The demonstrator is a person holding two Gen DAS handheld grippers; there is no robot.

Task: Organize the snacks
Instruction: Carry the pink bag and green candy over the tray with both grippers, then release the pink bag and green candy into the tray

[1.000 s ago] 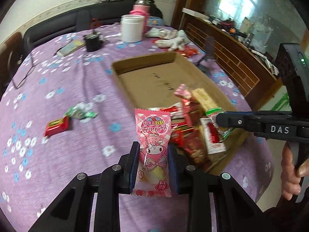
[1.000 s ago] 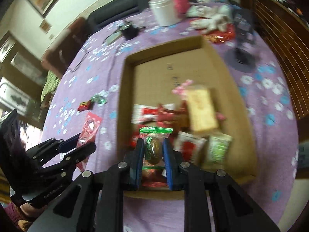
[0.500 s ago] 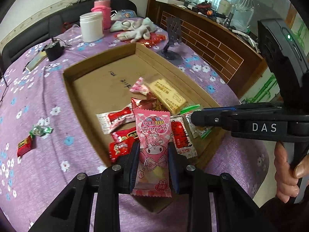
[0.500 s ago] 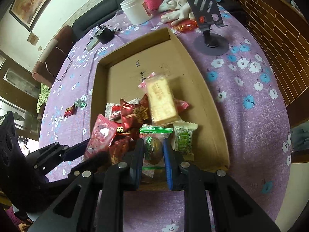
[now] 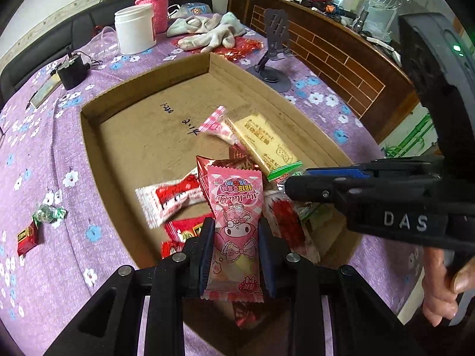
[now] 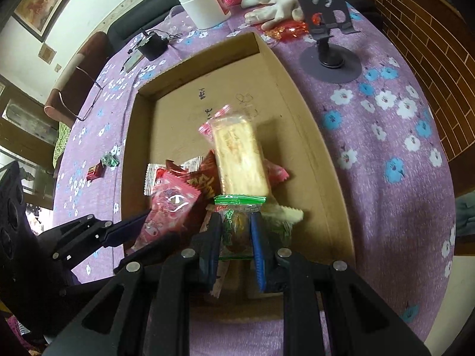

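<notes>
A shallow cardboard box (image 5: 142, 136) (image 6: 299, 124) lies on the purple flowered tablecloth and holds a pile of several snack packets, among them a yellow biscuit pack (image 5: 261, 142) (image 6: 240, 157). My left gripper (image 5: 236, 237) is shut on a pink cartoon candy packet (image 5: 236, 210) above the box's near end; the packet also shows in the right wrist view (image 6: 166, 210). My right gripper (image 6: 236, 234) is shut on a green-topped clear packet (image 6: 237, 225) above the pile, and its fingers (image 5: 326, 188) show in the left wrist view.
A small red packet (image 5: 26, 237) (image 6: 95, 171) and a green foil candy (image 5: 47, 213) (image 6: 109, 160) lie on the cloth left of the box. A phone stand (image 5: 274, 59), white jar (image 5: 135, 29), pink bottle (image 5: 154, 9), gloves (image 5: 207, 29) and black device (image 5: 72, 69) stand beyond it.
Both grippers have moved forward over the box with their packets still held. The left one came from over the cloth left of the box to above its near end.
</notes>
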